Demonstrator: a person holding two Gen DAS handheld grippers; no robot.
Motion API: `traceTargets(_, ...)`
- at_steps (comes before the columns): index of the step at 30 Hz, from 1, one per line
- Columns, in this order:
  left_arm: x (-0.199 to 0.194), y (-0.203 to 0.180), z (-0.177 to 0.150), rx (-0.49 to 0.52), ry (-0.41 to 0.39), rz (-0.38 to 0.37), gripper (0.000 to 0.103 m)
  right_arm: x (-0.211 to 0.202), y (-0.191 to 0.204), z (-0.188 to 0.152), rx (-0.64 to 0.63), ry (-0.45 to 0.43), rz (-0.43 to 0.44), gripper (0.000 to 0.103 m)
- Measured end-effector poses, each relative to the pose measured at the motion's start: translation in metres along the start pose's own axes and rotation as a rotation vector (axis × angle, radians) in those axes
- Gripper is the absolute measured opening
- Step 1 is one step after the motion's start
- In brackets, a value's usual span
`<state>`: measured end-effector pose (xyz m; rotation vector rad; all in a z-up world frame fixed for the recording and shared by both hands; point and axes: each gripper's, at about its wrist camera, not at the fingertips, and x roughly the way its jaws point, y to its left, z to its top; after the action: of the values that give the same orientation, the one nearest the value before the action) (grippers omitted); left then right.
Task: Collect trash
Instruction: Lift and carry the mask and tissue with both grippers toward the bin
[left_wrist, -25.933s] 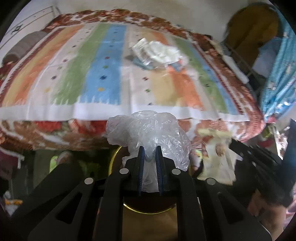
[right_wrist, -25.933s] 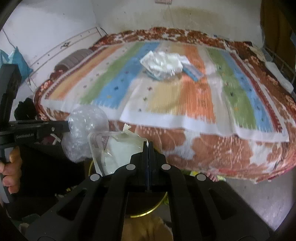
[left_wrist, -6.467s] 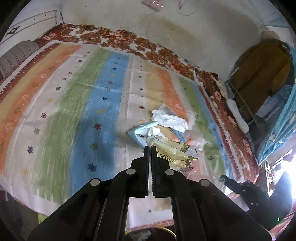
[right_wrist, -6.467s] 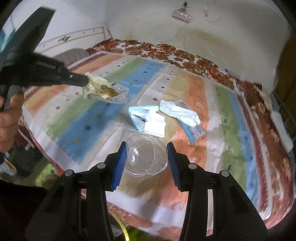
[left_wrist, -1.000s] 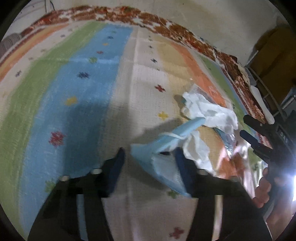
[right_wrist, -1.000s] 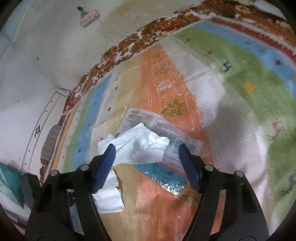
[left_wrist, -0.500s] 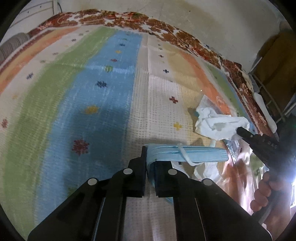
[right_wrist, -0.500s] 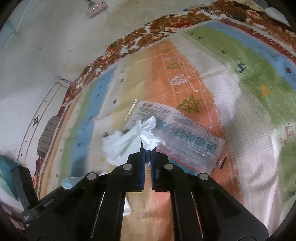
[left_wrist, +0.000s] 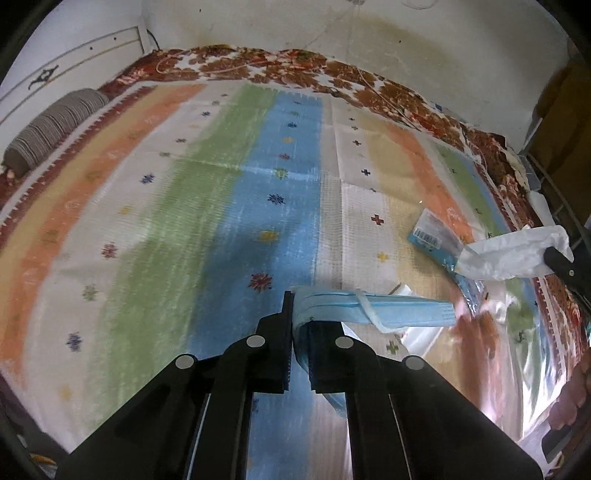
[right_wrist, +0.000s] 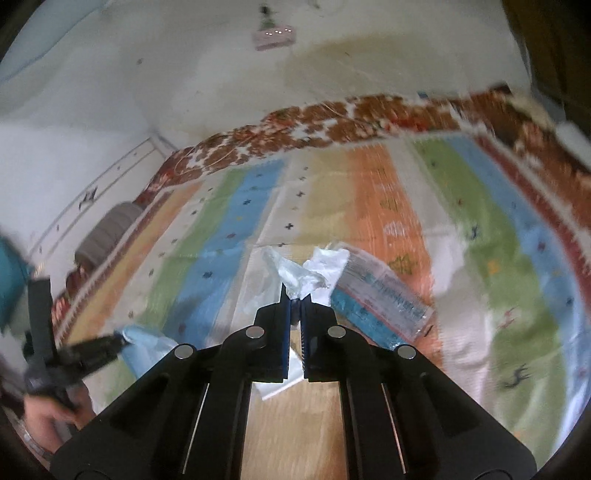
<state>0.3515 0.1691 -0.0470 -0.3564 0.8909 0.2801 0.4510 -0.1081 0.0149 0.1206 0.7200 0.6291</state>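
My left gripper (left_wrist: 298, 317) is shut on a blue face mask (left_wrist: 373, 310) and holds it above the striped bedspread (left_wrist: 207, 206); the mask sticks out to the right. It also shows in the right wrist view (right_wrist: 146, 341). My right gripper (right_wrist: 294, 301) is shut on a crumpled white tissue (right_wrist: 314, 271), also seen at the right edge of the left wrist view (left_wrist: 509, 254). A clear and blue plastic packet (right_wrist: 380, 299) lies on the bedspread under the tissue, and shows in the left wrist view (left_wrist: 436, 240). A white paper scrap (left_wrist: 421, 338) lies below the mask.
The bed fills both views, with a red floral border (left_wrist: 295, 70) against the stained white wall (right_wrist: 221, 85). A grey striped bolster (left_wrist: 48, 125) lies at the bed's far left. A dark cabinet (left_wrist: 569, 122) stands at the right.
Both grippers have lifted and pulled back from the bed with their items. The tissue has come up off the plastic packet, and the mask now hangs clear of the bedspread.
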Motion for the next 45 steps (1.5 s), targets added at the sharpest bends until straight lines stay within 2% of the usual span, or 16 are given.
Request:
traceTargets(6,-0.022,0.006,-0.012,-0.016,0.014,0.025,0.005,-0.035,0.030,-0.009,-0.119,-0.006,-0.029,0.004)
traceTargets(12,-0.051,0.005,-0.013,-0.046,-0.010,-0.023,0.005,-0.060,0.046,-0.024,-0.141,-0.001,-0.013,0.004)
traceTargets(15,-0.066,0.000,-0.018,-0.054,-0.016,-0.051,0.005,-0.077,0.059,-0.028,-0.217,-0.010,-0.032,0.004)
traceTargets(27,-0.123,-0.016,-0.040,-0.039,-0.036,-0.097,0.004,-0.149,0.090,-0.053,-0.323,-0.041,-0.040,0.004)
traceTargets(34,-0.146,-0.027,-0.061,-0.018,-0.008,-0.139,0.004,-0.181,0.089,-0.072,-0.222,-0.033,0.038,0.004)
traceTargets(45,-0.181,-0.042,-0.099,0.036,-0.026,-0.177,0.004,-0.224,0.097,-0.112,-0.231,-0.050,0.032,0.004)
